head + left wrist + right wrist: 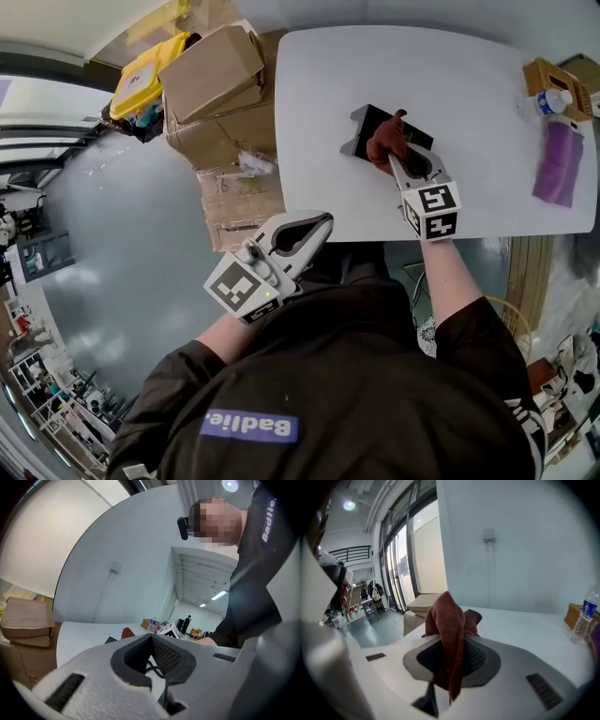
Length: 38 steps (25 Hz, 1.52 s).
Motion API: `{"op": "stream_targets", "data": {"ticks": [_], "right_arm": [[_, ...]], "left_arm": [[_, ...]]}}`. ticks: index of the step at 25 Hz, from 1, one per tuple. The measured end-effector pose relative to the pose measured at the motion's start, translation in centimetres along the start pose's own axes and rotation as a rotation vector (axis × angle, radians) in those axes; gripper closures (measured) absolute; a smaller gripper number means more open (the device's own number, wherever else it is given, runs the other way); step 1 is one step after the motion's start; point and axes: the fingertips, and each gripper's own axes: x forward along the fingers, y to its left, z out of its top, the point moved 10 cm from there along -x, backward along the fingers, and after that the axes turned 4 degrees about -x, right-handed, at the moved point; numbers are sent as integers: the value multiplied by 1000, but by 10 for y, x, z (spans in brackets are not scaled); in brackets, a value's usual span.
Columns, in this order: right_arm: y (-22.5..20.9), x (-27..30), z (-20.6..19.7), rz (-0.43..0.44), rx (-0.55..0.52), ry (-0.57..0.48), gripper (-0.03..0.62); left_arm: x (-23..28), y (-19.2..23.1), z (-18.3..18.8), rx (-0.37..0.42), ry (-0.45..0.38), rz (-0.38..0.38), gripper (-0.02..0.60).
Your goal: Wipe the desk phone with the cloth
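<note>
In the head view, my right gripper (pixel 393 157) holds the cloth (pixel 385 139) down at the phone (pixel 367 120), upper centre of the frame, so I judge wiping is under way, not finished. My left gripper (pixel 317 223) hangs lower left, off the table (pixel 487 112). The left gripper view shows its jaws together on nothing, and the right gripper view shows jaws clamped on the cloth.

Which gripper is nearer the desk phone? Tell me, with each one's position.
Right. The right gripper, shut on the cloth, is right over the desk phone; the left gripper is off the near edge of the table, well short of it.
</note>
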Motion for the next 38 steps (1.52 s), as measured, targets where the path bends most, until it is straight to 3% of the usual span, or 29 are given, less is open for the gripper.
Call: {"op": "stream_targets", "data": {"ticks": [4, 8, 26, 30, 38], "right_arm": [[19, 19, 17, 43, -37, -9, 500], [24, 24, 12, 30, -53, 15, 500], [-29, -45, -97, -183, -9, 231, 500], [-22, -55, -82, -216, 21, 196, 500], [29, -120, -6, -248, 48, 19, 500]], "left_arm": [[-12, 4, -1, -8, -18, 11, 575], [-23, 11, -4, -18, -19, 12, 575], [11, 3, -9, -15, 46, -129, 575], [5, 3, 4, 16, 33, -149, 575], [-19, -4, 26, 51, -19, -225, 575]]}}
